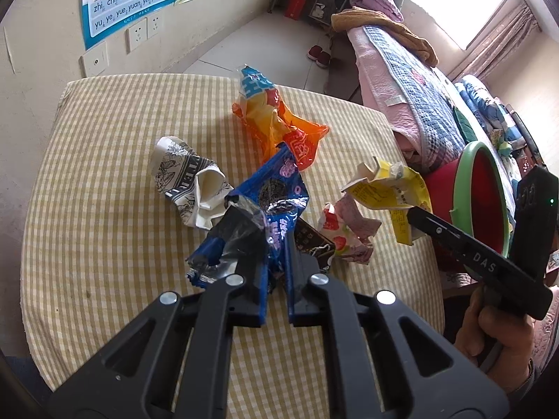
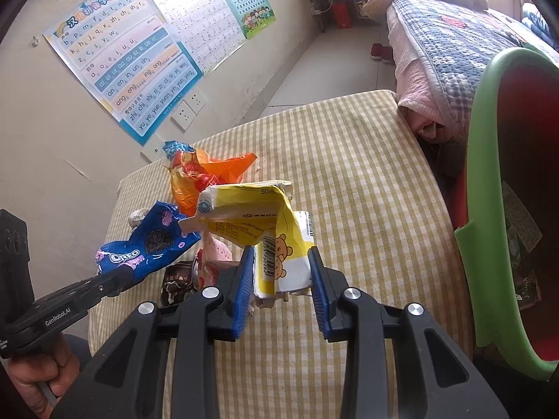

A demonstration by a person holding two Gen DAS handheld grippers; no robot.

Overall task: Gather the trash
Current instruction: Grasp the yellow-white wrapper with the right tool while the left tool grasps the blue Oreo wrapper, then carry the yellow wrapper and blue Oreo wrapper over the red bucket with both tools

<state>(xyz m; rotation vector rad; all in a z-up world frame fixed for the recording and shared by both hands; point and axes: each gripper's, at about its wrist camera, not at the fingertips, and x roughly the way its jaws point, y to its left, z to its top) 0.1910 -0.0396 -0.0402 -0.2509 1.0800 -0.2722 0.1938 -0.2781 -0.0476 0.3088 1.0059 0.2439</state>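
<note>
Left gripper clamps crinkled blue foil Oreo wrapper; right gripper pinches crumpled yellow paper carton. Red bin with green rim waits right. Orange bag, paper cup, pink wrapper remain on table.

Left gripper clamped shut on blue Oreo wrapper, foil end crumpled over the left finger. On checked tablecloth: crushed paper cup just left of the wrapper, orange snack bag behind it, pink strawberry wrapper to the right. Right gripper pinching yellow carton near red bin with green rim.
</note>
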